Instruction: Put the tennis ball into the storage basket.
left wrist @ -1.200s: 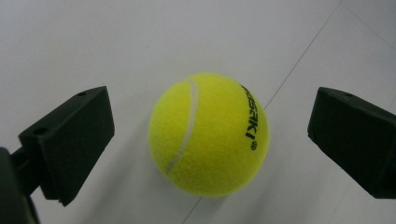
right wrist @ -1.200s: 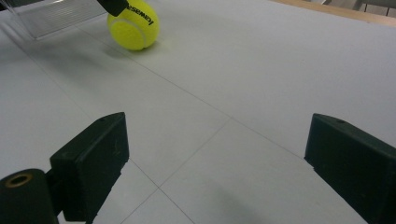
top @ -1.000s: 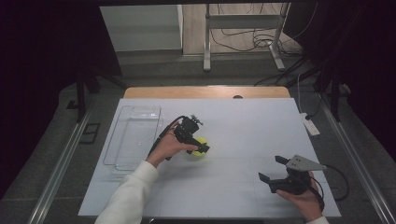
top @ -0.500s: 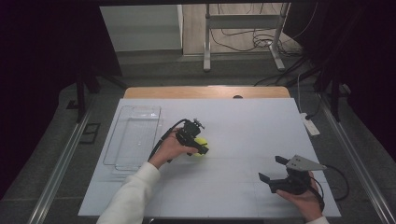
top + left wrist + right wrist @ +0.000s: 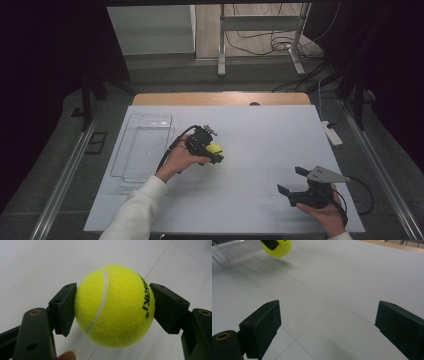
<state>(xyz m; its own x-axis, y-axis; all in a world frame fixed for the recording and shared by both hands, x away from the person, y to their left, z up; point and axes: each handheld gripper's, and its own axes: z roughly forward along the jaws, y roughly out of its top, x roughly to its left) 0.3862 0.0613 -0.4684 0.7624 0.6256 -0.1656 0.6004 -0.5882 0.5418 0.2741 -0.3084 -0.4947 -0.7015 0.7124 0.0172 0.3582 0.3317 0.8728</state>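
A yellow tennis ball (image 5: 216, 148) sits left of the middle of the white table (image 5: 260, 130). My left gripper (image 5: 214, 152) is shut on it. In the left gripper view both black pads press the sides of the ball (image 5: 115, 306), with the gripper (image 5: 113, 307) centred on it. In the right gripper view the ball (image 5: 277, 247) hangs a little above its shadow, with one black pad on it. My right gripper (image 5: 290, 180) rests near the front right of the table. Its jaws (image 5: 328, 322) stand wide open over bare surface.
A clear plastic tray (image 5: 131, 145) lies on the table's left side, just left of my left hand; its corner (image 5: 239, 248) appears in the right gripper view. A white power strip (image 5: 331, 134) lies off the right edge. Black cables trail from both grippers.
My left gripper has closed on the tennis ball, and ball and gripper have shifted slightly toward the far side. The right gripper has stayed where it was.
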